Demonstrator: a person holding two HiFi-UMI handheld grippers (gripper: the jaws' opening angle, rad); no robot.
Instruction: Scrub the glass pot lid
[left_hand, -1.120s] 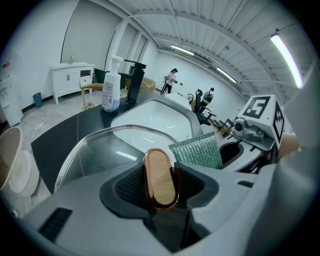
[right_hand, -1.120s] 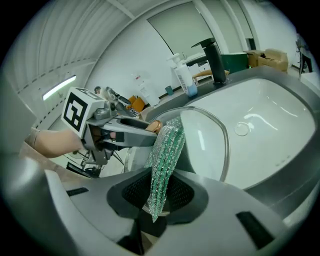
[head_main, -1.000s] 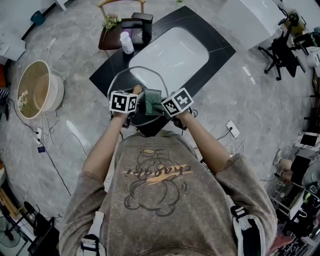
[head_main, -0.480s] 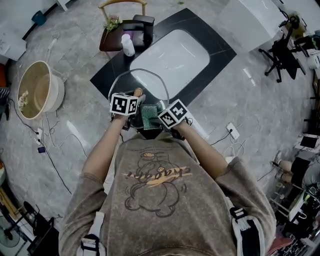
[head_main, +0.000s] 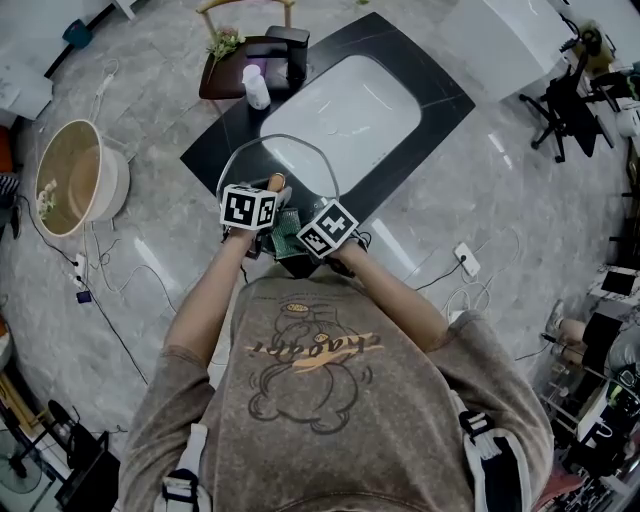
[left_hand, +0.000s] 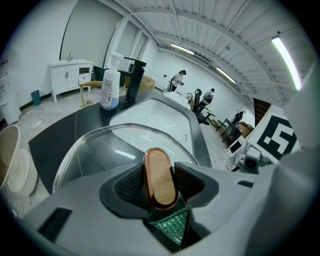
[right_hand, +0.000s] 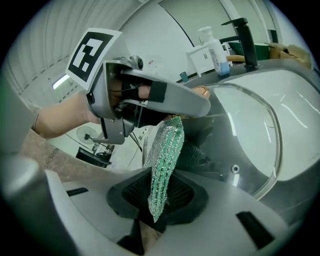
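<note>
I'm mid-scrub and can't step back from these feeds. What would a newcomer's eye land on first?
First, the glass pot lid, held out in front of the person by the left tool, which is clamped on the lid's wooden knob. Next, the glittery green scrub pad, pinched in the right tool close beside the lid. Behind both lies the white sink, set in a black counter.

Grey-brown cartoon-print T-shirt (head_main: 310, 400); left gripper (left_hand: 160, 182) and right gripper (right_hand: 160, 195) carry black-and-white marker cubes (head_main: 248, 207).
</note>
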